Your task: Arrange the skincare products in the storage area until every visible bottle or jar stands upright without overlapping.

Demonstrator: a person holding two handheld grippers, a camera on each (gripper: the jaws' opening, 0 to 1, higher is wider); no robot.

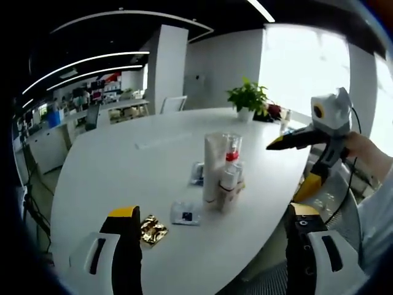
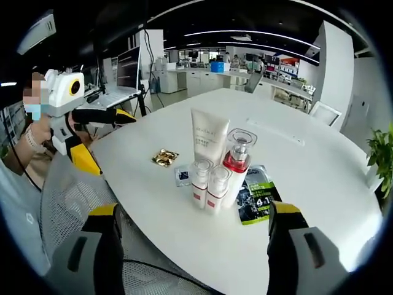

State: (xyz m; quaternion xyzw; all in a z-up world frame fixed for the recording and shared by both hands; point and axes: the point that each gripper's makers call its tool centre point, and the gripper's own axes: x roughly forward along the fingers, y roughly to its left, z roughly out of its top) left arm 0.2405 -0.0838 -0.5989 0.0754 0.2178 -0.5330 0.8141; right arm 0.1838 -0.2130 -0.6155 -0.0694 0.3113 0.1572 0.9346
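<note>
Left gripper (image 1: 212, 246): jaws nearest the lens, spread wide apart with nothing between them, held above the near edge of the white table (image 1: 110, 172). It also appears in the right gripper view (image 2: 126, 117), off the table's left edge, jaws seemingly closed to a point.

Right gripper (image 2: 193, 246): jaws parted wide and empty, over a mesh chair back (image 2: 73, 196) at the table's edge. In the left gripper view it hangs at the right (image 1: 273, 146), a hand (image 1: 362, 150) on its grip.

Items in the right gripper view, left to right:
- Gold foil sachet (image 2: 164, 158), flat, apart from the bottles.
- Small dark-printed sachet (image 2: 182, 176), flat, just beside the bottles.
- Two small pump bottles (image 2: 207, 184), upright, side by side, touching.
- White tube (image 2: 209, 138), upright, just behind them.
- Clear red-collared bottle (image 2: 236, 160), upright, close on the right.
- Green-and-black sachet (image 2: 256, 200), flat, partly behind that bottle.

The cluster stands near the table's middle, with nothing between it and either gripper.

Surroundings, left gripper view: potted plant (image 1: 249, 98) at the table's far edge, office desks beyond.
</note>
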